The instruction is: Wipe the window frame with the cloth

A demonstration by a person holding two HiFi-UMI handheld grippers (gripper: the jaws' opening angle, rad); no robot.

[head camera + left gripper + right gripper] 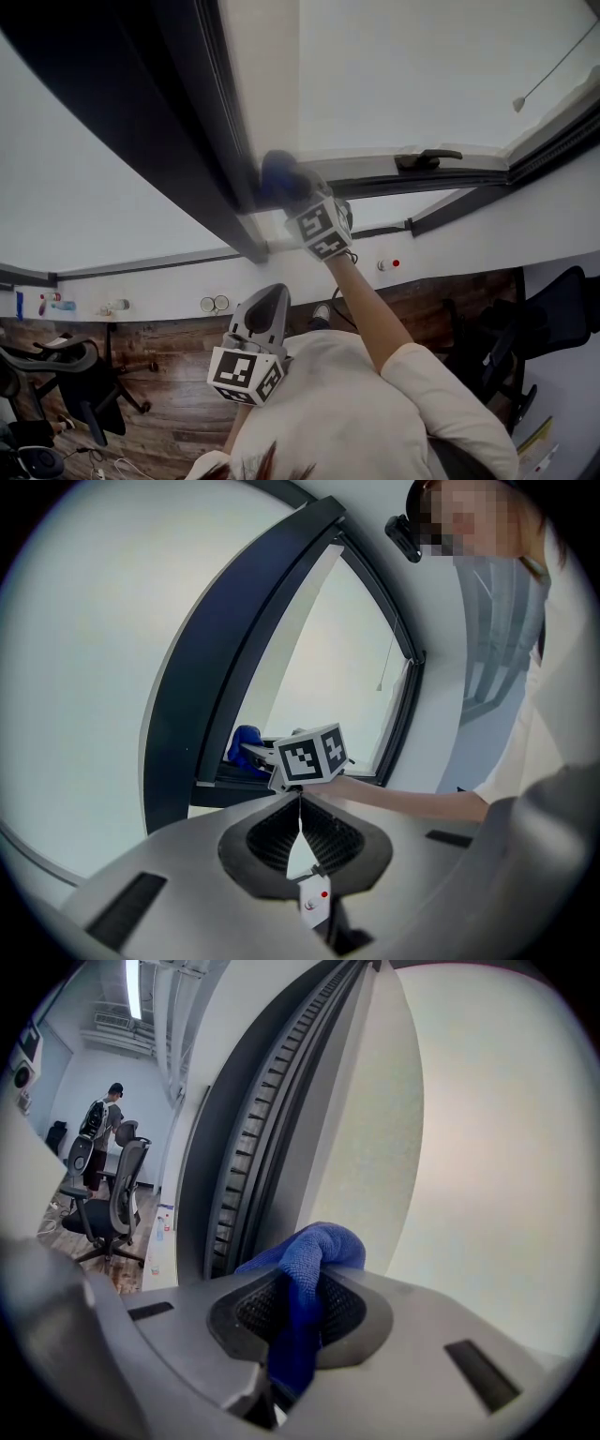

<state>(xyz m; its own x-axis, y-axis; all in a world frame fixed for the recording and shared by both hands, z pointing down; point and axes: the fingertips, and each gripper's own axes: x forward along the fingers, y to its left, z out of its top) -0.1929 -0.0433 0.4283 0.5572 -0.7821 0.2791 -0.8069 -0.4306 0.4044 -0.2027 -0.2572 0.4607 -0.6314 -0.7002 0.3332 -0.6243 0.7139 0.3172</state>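
My right gripper (298,192) is raised to the window and shut on a blue cloth (281,178), which presses against the dark window frame (202,122) near its lower corner. In the right gripper view the blue cloth (309,1260) bulges out between the jaws, right beside the ribbed dark frame (253,1138). My left gripper (267,302) hangs lower, near my chest, jaws shut with nothing between them. From the left gripper view, the right gripper's marker cube (312,755) and the cloth (246,747) sit at the foot of the frame (234,658).
A window handle (427,158) sits on the lower sash to the right. A pull cord (518,103) hangs at the upper right. The white sill (169,295) carries small bottles and cups. Office chairs (84,384) stand on the wood floor. A person (98,1119) stands far off.
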